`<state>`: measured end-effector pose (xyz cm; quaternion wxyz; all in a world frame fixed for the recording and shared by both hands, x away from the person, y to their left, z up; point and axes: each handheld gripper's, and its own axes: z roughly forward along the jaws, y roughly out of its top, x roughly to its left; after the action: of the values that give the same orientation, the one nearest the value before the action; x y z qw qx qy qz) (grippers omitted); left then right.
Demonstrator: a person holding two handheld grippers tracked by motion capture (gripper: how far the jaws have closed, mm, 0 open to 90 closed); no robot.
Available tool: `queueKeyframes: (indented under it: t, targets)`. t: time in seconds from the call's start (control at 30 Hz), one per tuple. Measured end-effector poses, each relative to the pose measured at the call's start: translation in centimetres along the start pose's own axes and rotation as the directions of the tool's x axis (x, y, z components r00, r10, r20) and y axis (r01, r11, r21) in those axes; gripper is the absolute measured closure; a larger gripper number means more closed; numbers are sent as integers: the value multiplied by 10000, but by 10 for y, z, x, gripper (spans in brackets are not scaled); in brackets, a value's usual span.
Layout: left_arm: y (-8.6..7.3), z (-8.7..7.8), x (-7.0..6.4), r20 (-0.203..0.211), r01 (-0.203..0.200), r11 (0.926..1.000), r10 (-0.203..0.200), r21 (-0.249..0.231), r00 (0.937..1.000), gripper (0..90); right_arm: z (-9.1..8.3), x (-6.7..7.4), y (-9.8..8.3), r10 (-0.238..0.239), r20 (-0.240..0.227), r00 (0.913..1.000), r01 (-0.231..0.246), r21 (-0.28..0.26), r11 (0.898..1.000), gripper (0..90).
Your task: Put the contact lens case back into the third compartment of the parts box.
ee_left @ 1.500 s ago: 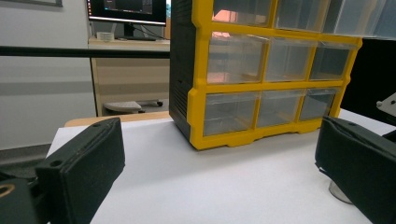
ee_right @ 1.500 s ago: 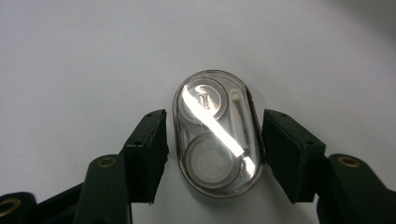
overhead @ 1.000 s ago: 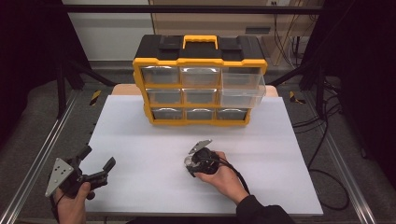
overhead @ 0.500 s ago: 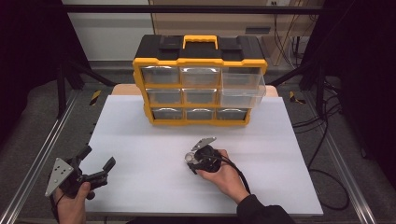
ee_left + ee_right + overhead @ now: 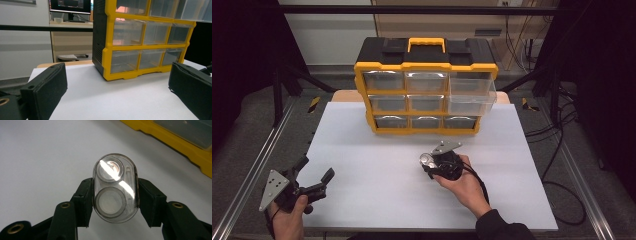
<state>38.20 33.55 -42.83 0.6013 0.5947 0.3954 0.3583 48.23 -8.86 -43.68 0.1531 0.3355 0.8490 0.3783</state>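
Note:
A small clear oval case (image 5: 115, 187) with two round pieces inside sits clamped between the jaws of my right gripper (image 5: 115, 197). That right gripper (image 5: 432, 161) hovers over the middle of the white table top (image 5: 377, 150), a short way in front of the yellow and black drawer organizer (image 5: 426, 55). In its right column a clear drawer (image 5: 472, 102) stands pulled out. My left gripper (image 5: 317, 168) is at the table's near left corner, open, with nothing between its pads (image 5: 47, 87). It faces the organizer (image 5: 110, 47).
Metal frame rails (image 5: 247, 185) run along both sides of the table. Cables (image 5: 557, 150) lie on the floor to the right. A desk with a monitor (image 5: 68, 6) stands beyond the organizer.
My right gripper has shifted slightly right and toward the organizer with the case still in it. The left gripper has stayed put.

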Motion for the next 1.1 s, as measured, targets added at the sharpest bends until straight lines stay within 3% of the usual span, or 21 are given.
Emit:
queueKeyframes:
  t: [0.73, 1.1]
  targets:
    - [0, -1, 1, -64, 52, 10000, -52, -61, 10000, 18, -44, -28, -5, 659, 495, 9966, -605, -1037, 9928, 491]
    - [0, -2, 1, -221, -42, 9999, 39, -144, 9997, 18, -73, -46, -15, 1169, 870, 9893, -1027, -1528, 9829, 491]
